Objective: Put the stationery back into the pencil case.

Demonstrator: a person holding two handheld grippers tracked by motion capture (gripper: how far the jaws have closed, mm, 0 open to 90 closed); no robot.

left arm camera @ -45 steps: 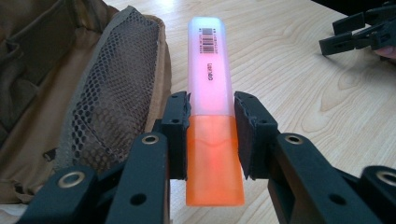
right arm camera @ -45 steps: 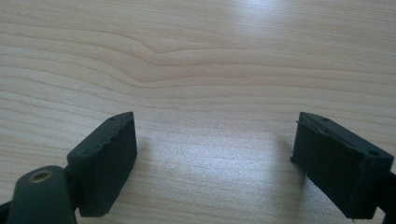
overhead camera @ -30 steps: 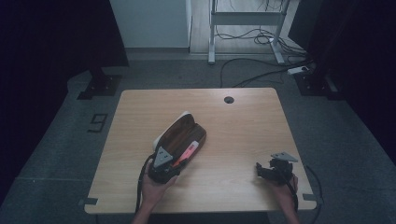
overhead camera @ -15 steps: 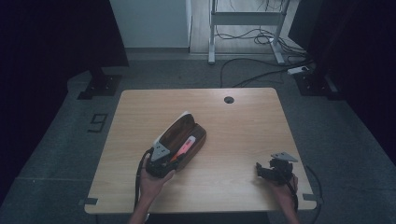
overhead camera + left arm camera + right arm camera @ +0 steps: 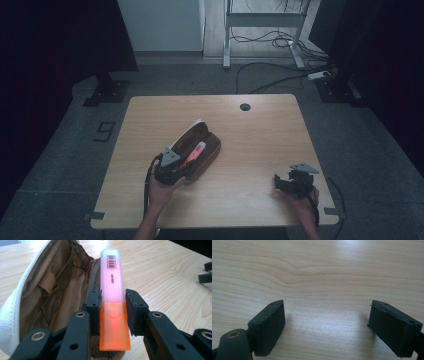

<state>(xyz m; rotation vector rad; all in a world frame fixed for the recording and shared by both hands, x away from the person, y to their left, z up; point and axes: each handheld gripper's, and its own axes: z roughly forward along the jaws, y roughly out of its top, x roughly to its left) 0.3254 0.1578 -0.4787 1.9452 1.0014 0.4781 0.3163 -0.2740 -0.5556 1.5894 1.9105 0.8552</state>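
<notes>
Left tool (image 5: 113, 312) clamps a translucent, blocky orange-capped highlighter (image 5: 113, 292) over the open fabric pouch (image 5: 50, 290); right tool (image 5: 327, 327) gapes above woodgrain counter (image 5: 324, 270).

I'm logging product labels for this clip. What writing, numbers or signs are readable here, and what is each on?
"9": a large figure marked on the grey floor left of the table.
Short word printed along the highlighter, held in the left gripper over the open pouch: too blurred to read surely.
Barcode near the highlighter's far end: its digits are too small.
</notes>
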